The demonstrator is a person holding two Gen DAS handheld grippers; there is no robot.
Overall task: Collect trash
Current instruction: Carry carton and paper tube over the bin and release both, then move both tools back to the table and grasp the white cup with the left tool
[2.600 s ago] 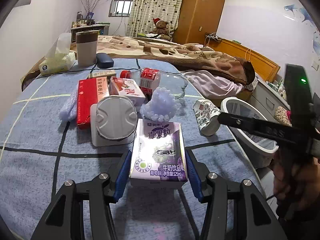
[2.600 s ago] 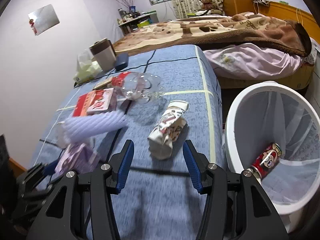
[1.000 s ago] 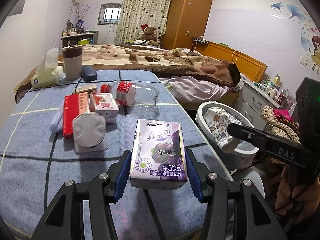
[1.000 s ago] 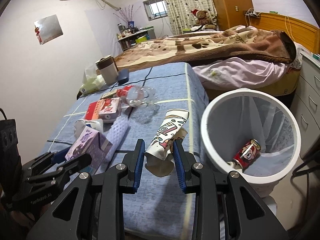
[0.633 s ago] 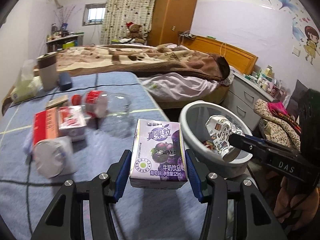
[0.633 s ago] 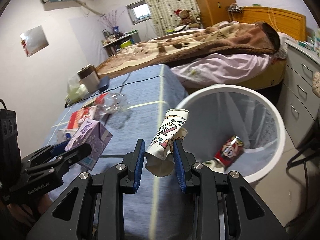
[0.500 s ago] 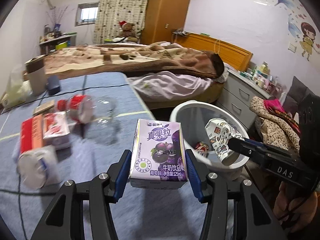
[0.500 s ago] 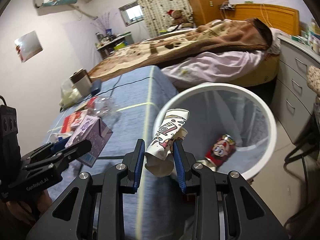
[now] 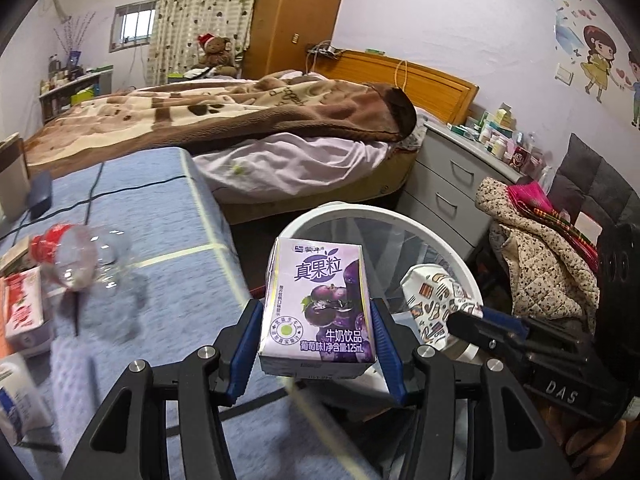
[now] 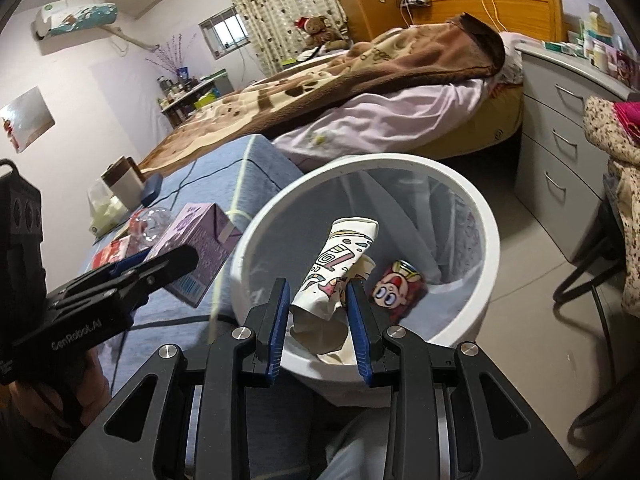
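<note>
Left gripper point(image 9: 316, 340): blue pads clamped on both sides of the purple milk carton point(image 9: 318, 304), which stands upright between them, label facing the camera.
Carton's place: in the air over the table's right edge, just beside the white bin point(image 9: 448, 236).
Right gripper point(image 10: 319, 326): pinching the crumpled paper cup point(image 10: 340, 268) by its squashed lower end, the open top tilted up and away.
Cup's place: hanging above the bin's near rim point(image 10: 256, 280), over the mouth, not inside.
Bin contents: a red cartoon can point(image 10: 398, 290) lies at the bottom on the clear liner.
Table point(image 9: 160, 208): blue checked cloth; an empty plastic bottle point(image 9: 76, 256) with a red label lies near the middle, red boxes point(image 9: 20, 304) at the left edge.
</note>
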